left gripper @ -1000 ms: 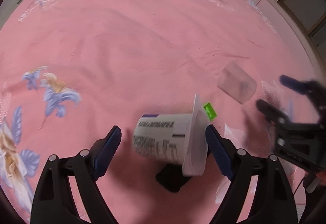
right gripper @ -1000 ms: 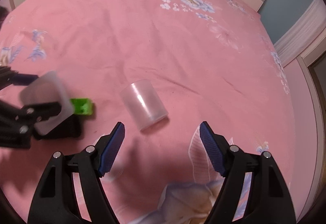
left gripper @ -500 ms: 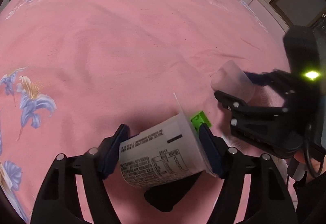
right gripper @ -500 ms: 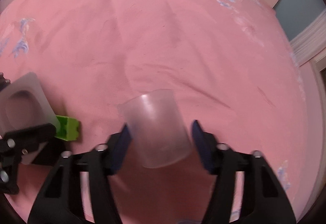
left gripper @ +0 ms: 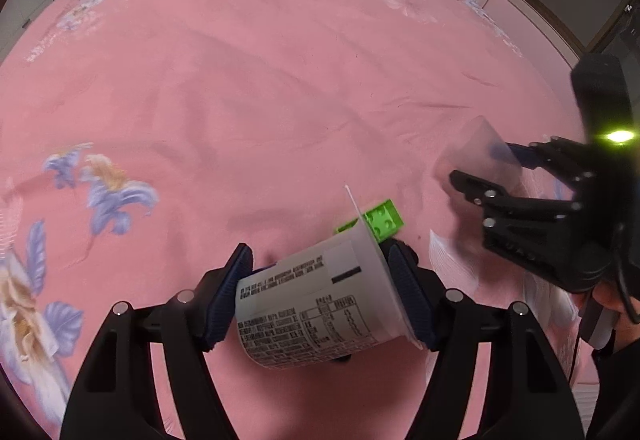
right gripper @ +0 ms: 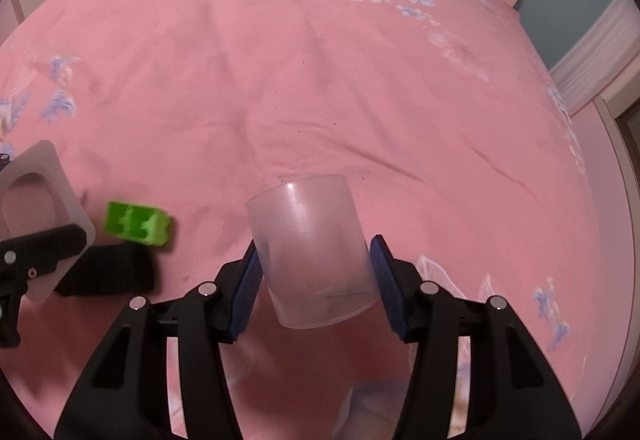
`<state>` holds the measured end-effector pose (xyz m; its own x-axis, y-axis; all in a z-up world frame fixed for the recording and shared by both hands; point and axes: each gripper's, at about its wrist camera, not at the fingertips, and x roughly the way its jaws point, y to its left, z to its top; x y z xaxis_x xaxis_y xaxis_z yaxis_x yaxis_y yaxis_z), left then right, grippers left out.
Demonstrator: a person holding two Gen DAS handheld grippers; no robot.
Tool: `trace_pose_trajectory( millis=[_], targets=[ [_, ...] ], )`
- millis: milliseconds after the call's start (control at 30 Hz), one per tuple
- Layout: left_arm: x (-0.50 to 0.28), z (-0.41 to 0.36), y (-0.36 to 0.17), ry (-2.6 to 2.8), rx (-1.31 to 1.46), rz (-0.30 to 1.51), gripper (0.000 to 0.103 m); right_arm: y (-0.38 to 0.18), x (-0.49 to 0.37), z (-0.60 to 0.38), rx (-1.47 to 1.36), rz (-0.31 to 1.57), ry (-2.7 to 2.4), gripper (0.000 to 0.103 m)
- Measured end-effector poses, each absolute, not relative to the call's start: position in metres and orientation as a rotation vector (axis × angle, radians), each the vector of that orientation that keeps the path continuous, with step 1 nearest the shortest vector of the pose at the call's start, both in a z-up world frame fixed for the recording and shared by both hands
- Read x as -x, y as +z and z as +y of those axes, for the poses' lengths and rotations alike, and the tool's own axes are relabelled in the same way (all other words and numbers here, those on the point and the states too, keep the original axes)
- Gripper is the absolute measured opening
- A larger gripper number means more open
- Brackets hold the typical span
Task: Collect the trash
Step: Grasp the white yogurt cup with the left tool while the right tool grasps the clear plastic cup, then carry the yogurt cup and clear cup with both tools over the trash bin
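Both cups are taken across their side walls, probably because each lay on its side on the bed (left gripper: 280,88) and the walls were the easiest part to reach.

The left gripper (left gripper: 322,296) is closed about halfway on the white tub (left gripper: 320,312), with both pads against its printed wall and its square rim to the right. The right gripper (right gripper: 316,278) grips the clear cup (right gripper: 312,252) in the same way. Both seem lifted a little above the bed. A green brick (right gripper: 138,223) and a black object (right gripper: 108,274) lie on the bed between the 2 grippers.
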<state>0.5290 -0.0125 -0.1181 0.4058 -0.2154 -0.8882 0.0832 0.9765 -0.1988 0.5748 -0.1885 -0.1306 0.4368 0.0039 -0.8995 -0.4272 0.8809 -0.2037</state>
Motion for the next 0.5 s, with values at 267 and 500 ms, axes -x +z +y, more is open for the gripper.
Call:
trace_pose_trajectory(
  millis=[267,500],
  targets=[
    [-0.477,0.003,-0.065,-0.147,0.065,1.079,0.073,-0.068,-0.522,-0.185,0.419,1.036,0.276,0.054],
    [-0.416,0.021,0.0,-0.098,0.009,1.004,0.073,-0.003,-0.46,-0.175,0.412,0.964,0.278,0.054]
  ],
)
